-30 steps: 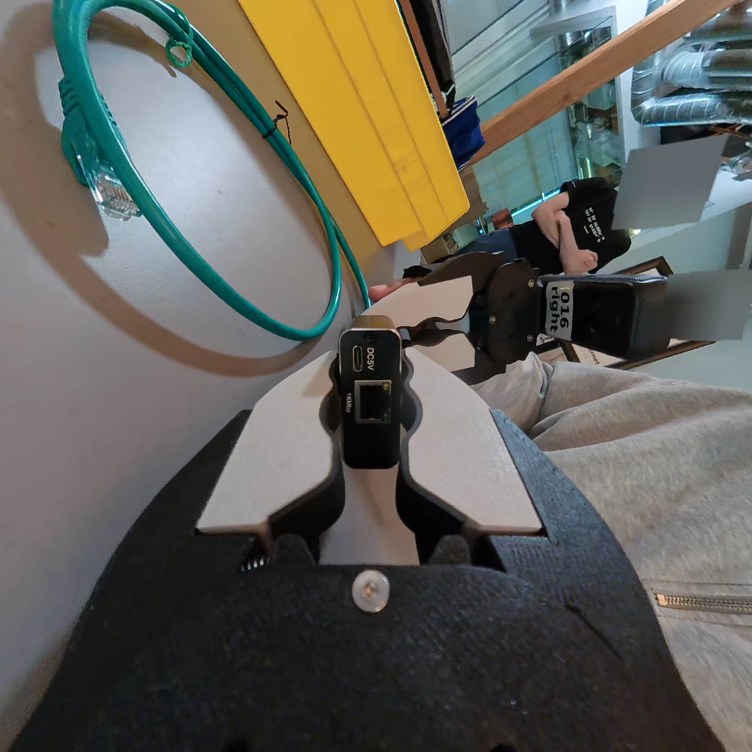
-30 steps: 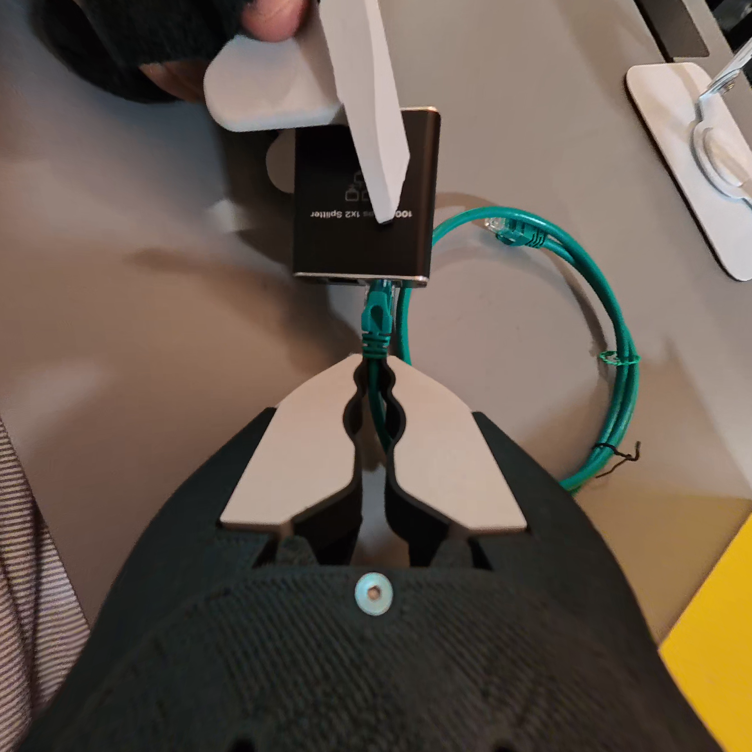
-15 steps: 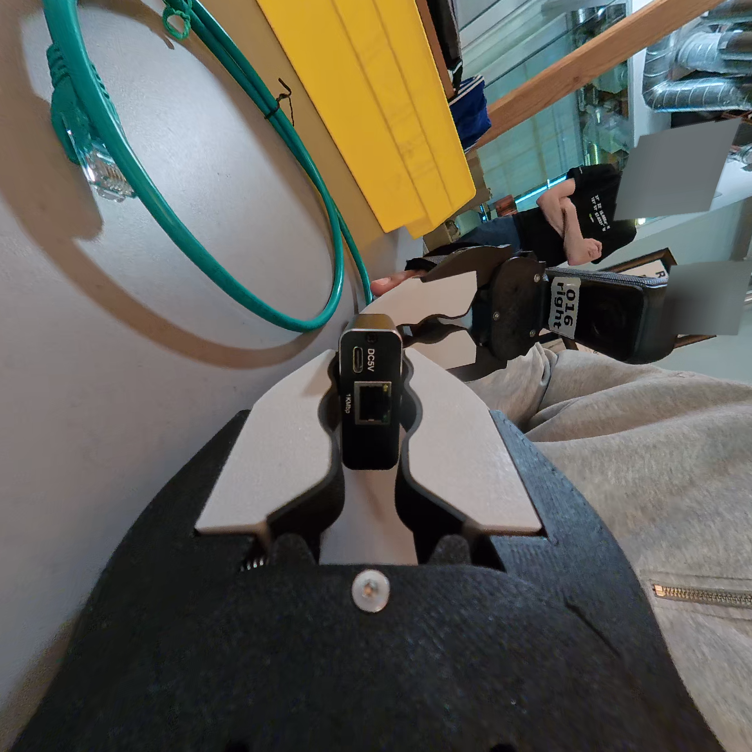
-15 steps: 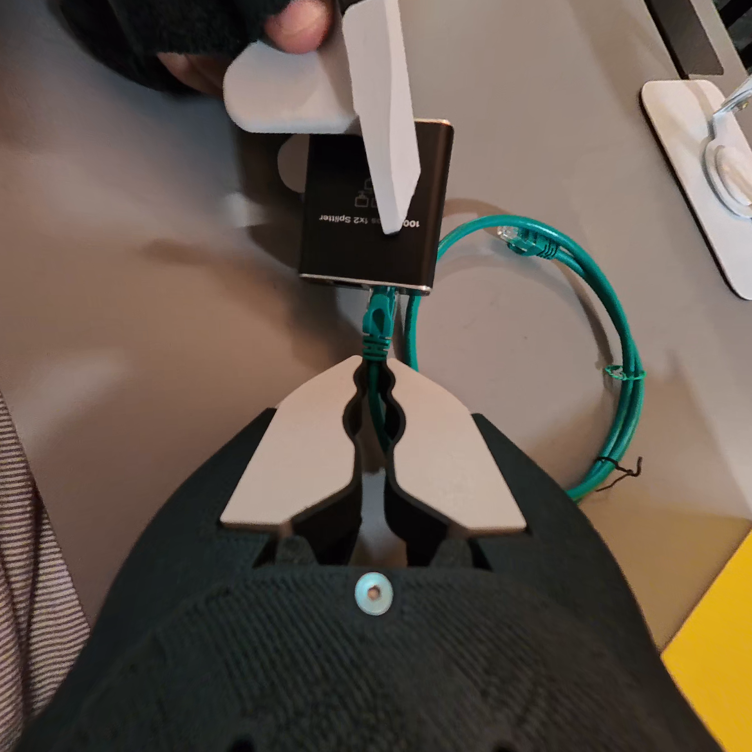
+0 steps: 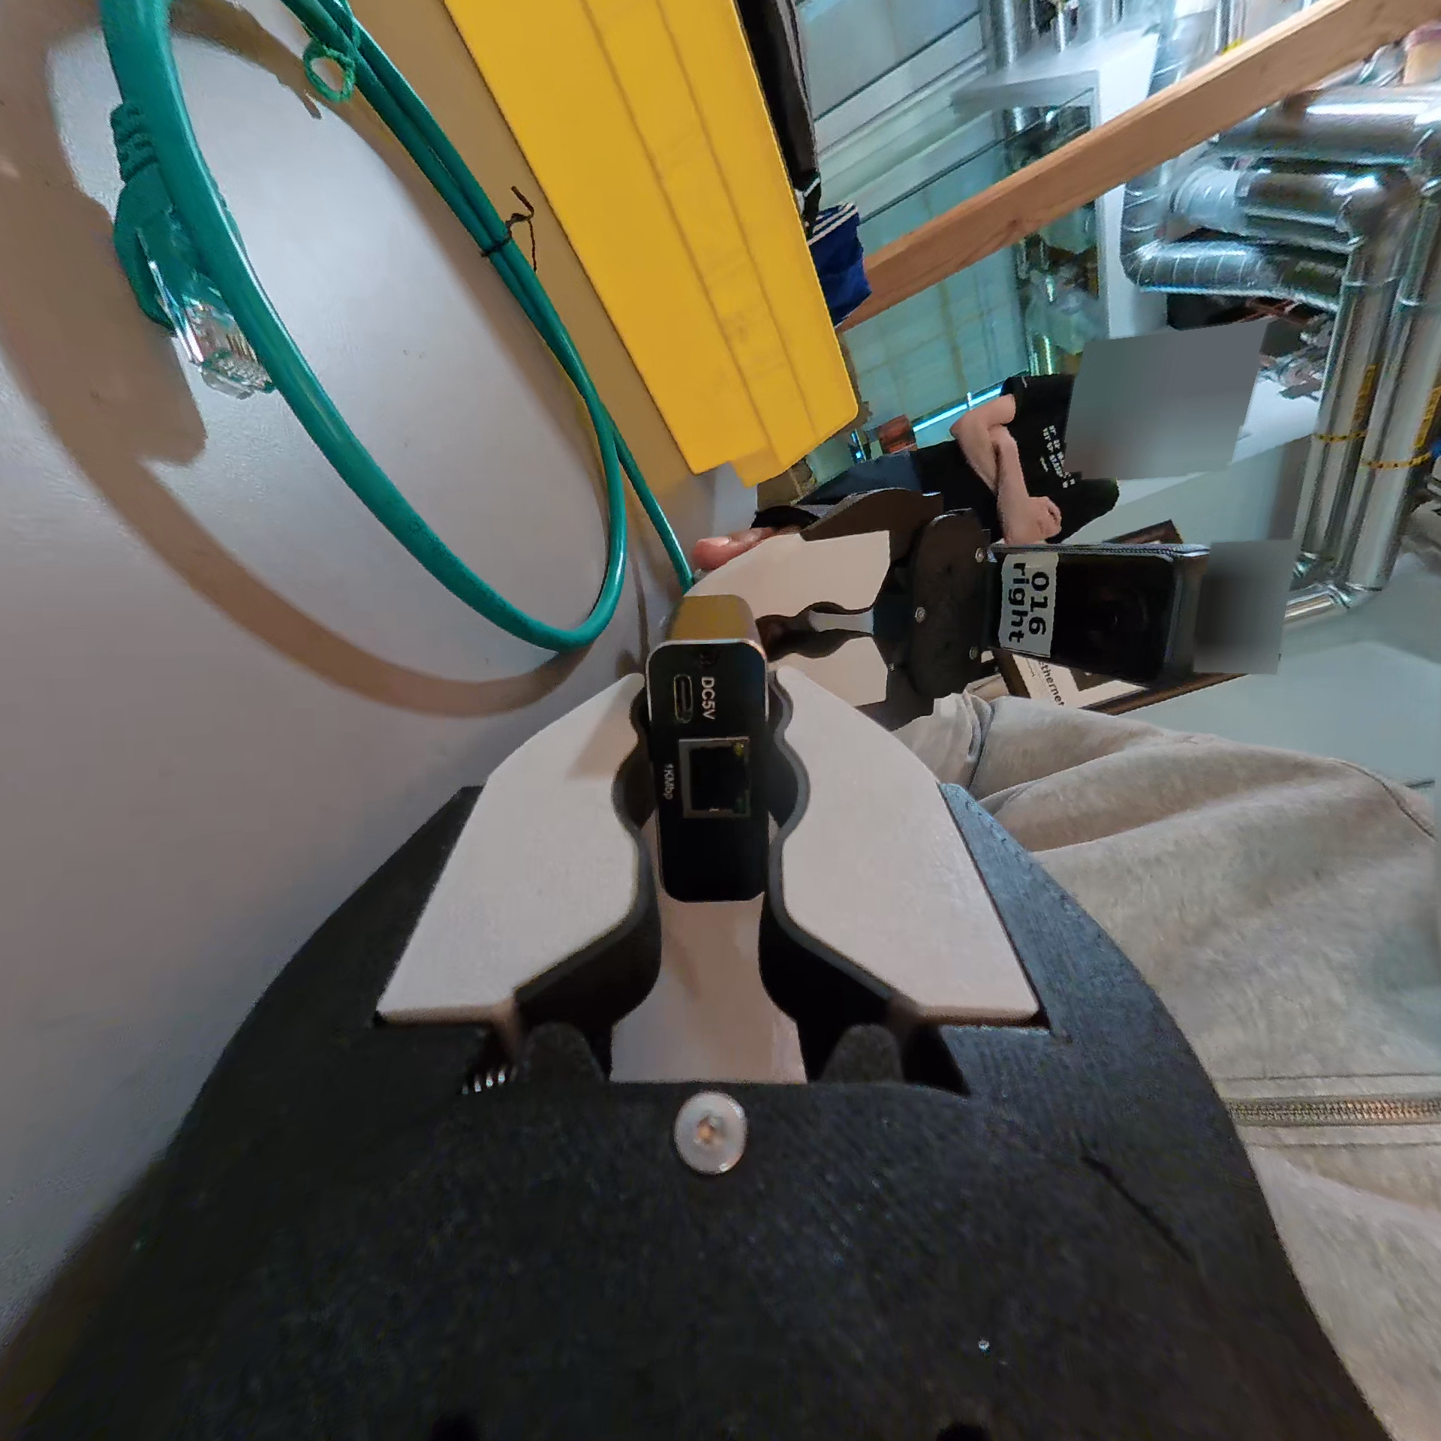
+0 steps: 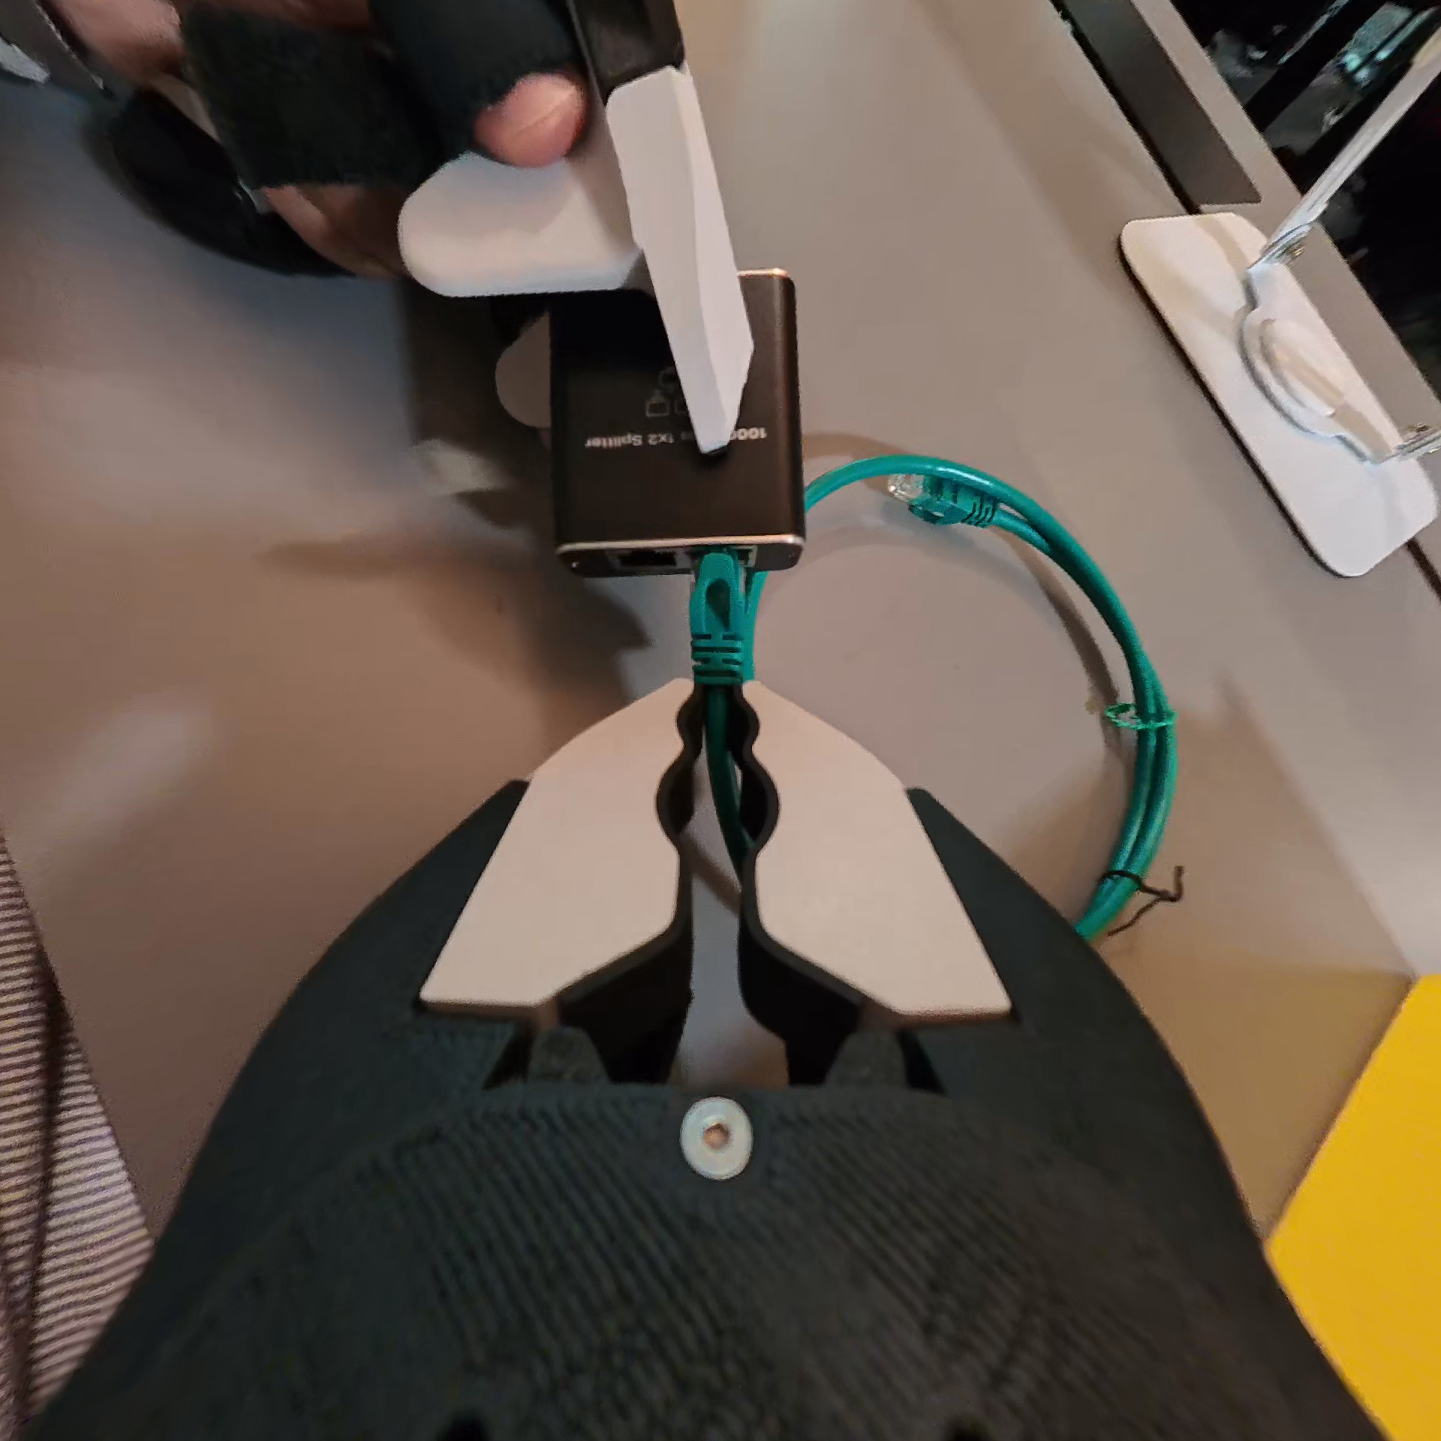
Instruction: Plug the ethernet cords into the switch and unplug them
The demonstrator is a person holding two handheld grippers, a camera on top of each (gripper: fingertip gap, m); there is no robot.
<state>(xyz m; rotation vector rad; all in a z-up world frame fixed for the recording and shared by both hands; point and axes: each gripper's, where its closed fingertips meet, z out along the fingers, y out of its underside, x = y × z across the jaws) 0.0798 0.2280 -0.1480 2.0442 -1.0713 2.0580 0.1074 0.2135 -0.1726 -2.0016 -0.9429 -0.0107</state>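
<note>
Grey tabletop (image 6: 195,702) fills most of the right wrist view, with a yellow bin (image 5: 663,218) along its far side and shiny pipes in the room behind. On the tabletop sits the switch (image 6: 678,437), a small black box. The left gripper (image 5: 709,702) is clenched on the switch, one finger (image 6: 686,257) lying flat across its top, and a gloved hand (image 6: 327,117) holds that gripper at 11 o'clock. In the left wrist view the near end of the switch (image 5: 708,780) shows one open port, and it sits snug between the two grey fingers. The right gripper (image 6: 721,694) is squeezed shut on the green cord (image 6: 1123,702), just behind its plug (image 6: 719,616). That plug is pushed into the right-hand port on the switch's front edge; the port beside it is open. The rest of the cord loops round at 3 o'clock, tied in two spots, and its free plug (image 6: 936,499) lies on the tabletop near the switch's right side. A white stand (image 6: 1216,374) rests at 2 o'clock.
</note>
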